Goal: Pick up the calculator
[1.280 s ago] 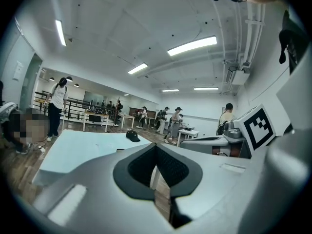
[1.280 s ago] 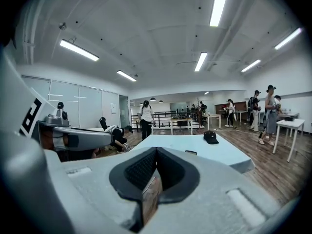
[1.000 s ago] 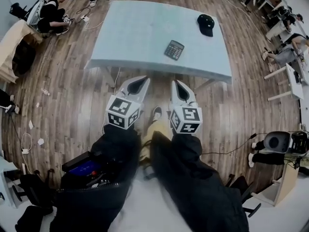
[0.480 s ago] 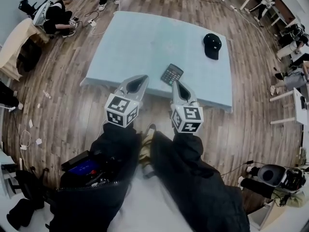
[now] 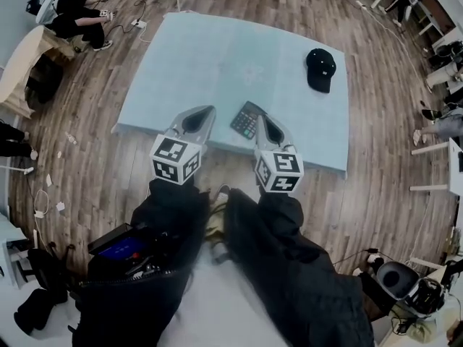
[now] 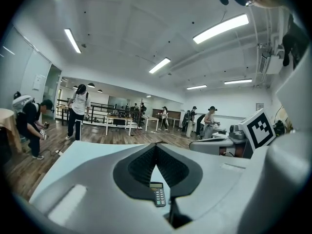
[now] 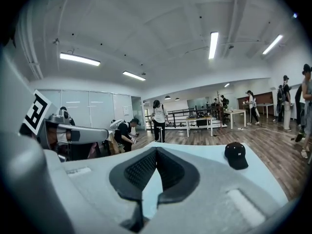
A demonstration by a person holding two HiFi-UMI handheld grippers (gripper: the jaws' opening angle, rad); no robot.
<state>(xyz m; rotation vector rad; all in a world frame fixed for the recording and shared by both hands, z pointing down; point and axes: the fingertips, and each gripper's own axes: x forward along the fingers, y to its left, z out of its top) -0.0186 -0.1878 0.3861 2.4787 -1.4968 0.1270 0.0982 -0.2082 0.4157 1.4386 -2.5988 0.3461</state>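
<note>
The dark calculator [image 5: 247, 119] lies flat near the front edge of the light blue table [image 5: 210, 56]. In the left gripper view the calculator [image 6: 157, 193] shows through the gap behind the joined jaw tips. My left gripper [image 5: 209, 110] is shut and empty, its tip over the table's front edge, left of the calculator. My right gripper [image 5: 262, 116] is shut and empty too, its tip just right of the calculator; whether it touches it I cannot tell. Both point forward, almost level.
A black cap [image 5: 320, 69] lies on the table at the far right and also shows as the cap [image 7: 236, 155] in the right gripper view. People crouch on the wooden floor at top left [image 5: 72, 16]. White desks stand at the right edge [image 5: 441, 71].
Both grippers have moved forward from over the floor to the table's front edge. The calculator now lies between their tips. The jaws stayed shut.
</note>
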